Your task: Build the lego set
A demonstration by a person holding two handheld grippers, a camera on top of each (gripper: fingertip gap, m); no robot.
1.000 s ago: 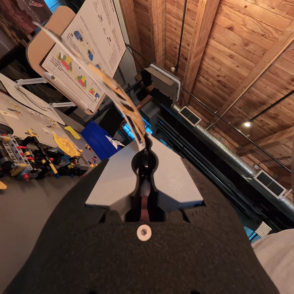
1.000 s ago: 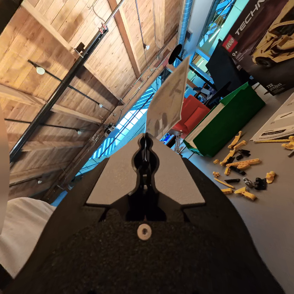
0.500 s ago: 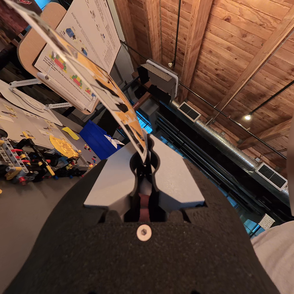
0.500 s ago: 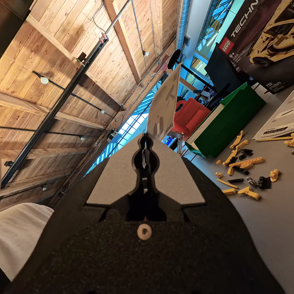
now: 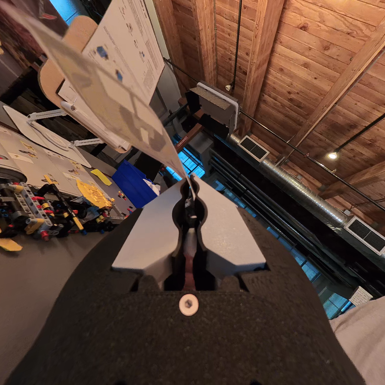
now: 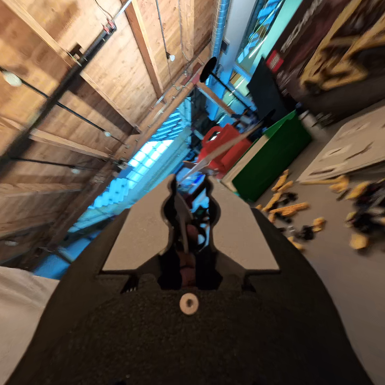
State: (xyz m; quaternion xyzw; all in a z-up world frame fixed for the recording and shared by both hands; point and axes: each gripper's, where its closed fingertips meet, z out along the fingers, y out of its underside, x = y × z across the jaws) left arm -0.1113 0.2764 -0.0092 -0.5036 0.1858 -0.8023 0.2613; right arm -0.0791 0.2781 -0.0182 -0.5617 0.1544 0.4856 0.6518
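Left gripper clamps a printed sheet; right gripper stands apart, empty. Chassis partly built; loose parts remain unassembled on the table.

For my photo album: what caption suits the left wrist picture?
Left gripper pinching a printed sheet, half-built lego model beside it.

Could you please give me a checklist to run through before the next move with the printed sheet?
1. Left gripper grips the printed sheet: ok, jaws closed on its edge.
2. Right gripper empty: ok, jaws apart, the sheet lies beyond its tips.
3. Right wrist view sharp: not ok, blurred.
4. Partly built model clear of the left gripper: ok, it stands apart on the table.
5. Next piece identifiable among the loose parts: cannot tell.
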